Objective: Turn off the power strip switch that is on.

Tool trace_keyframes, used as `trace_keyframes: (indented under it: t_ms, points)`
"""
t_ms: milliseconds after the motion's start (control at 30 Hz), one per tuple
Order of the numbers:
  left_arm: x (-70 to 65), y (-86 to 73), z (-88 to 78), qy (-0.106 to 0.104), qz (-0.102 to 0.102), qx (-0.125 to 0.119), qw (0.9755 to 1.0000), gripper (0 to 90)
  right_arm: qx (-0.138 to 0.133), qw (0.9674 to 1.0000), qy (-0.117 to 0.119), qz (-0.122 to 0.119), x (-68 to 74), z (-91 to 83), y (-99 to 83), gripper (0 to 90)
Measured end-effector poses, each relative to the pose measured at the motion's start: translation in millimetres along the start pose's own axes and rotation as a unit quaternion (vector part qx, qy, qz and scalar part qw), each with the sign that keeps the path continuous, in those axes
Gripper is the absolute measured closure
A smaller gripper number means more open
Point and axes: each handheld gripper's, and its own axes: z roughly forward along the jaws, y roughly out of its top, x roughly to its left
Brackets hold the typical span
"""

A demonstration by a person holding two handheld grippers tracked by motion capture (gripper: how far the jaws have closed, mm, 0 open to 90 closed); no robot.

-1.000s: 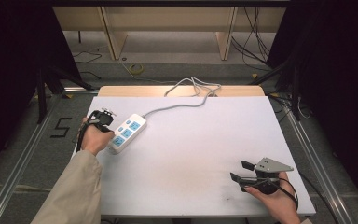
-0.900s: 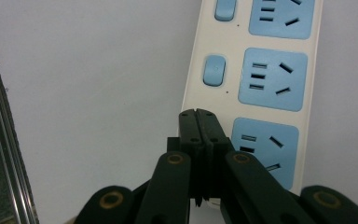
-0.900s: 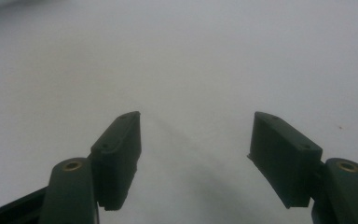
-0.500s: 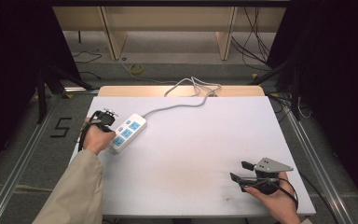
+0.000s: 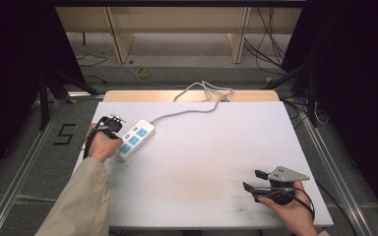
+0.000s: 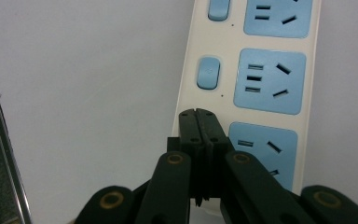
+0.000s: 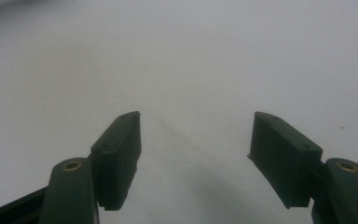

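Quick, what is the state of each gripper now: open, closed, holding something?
Left gripper: closed, nothing between the jaws, tips at the near end of the power strip.
Right gripper: open, holding nothing, over the bare table.

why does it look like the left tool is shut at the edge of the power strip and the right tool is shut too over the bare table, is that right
Not quite. The left tool is shut at the edge of the power strip, but the right tool is open: the right gripper view shows its jaws standing wide apart over the bare table, nothing between them.
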Motion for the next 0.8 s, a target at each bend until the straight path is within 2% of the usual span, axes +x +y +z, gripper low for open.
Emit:
trace_keyframes:
  t_ms: [133, 367, 800]
  points:
    - [0.1, 1.4, 0.2, -0.002, -0.001, 0.007, 1.0, 89.8, 0.0, 1.0, 0.0, 0.0, 0.3, 0.1, 0.1, 34.5]
    - [1.7, 0.7, 0.2, -0.006, -0.004, 0.006, 1.0, 89.8, -0.001, 1.0, 0.001, -0.001, 0.4, 0.5, 0.2, 34.5]
    - [-0.4, 1.4, 1.5, -0.001, -0.005, 0.009, 0.9999, 89.9, 0.002, 1.0, 0.003, -0.002, 1.3, 1.3, 0.6, 34.5]
